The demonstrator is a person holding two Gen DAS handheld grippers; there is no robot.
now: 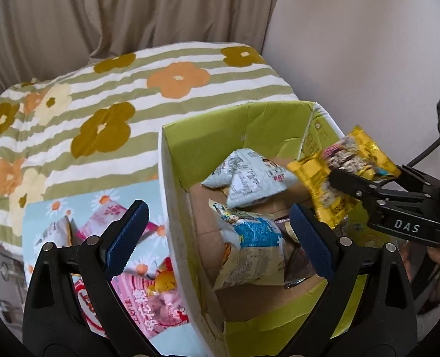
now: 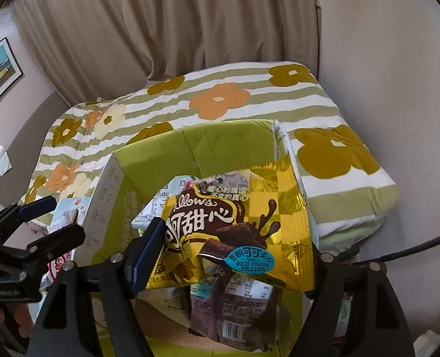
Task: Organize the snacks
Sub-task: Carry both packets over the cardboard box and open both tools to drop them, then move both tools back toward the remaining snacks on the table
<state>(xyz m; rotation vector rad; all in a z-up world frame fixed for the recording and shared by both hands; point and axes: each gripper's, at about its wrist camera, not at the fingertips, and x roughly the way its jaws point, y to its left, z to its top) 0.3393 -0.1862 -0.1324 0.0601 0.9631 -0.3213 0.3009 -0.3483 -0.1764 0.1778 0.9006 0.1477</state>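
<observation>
A green-lined cardboard box [image 1: 249,119] sits on a floral quilt and holds several snack packets, among them a pale blue one [image 1: 249,175] and a blue-and-cream one [image 1: 249,250]. My right gripper [image 1: 336,178] is shut on a gold chocolate snack bag [image 1: 344,172] and holds it above the box's right side; the bag fills the right wrist view [image 2: 234,226], between my right gripper's fingers [image 2: 231,253]. My left gripper [image 1: 217,238] is open and empty, straddling the box's left wall. It also shows at the left of the right wrist view [image 2: 38,205].
Left of the box, pink snack packets [image 1: 148,306] lie on a light blue daisy-print sheet [image 1: 47,214]. The striped floral quilt [image 1: 115,95] covers the surface. Beige curtains [image 1: 130,9] hang behind and a plain wall [image 1: 368,44] is to the right.
</observation>
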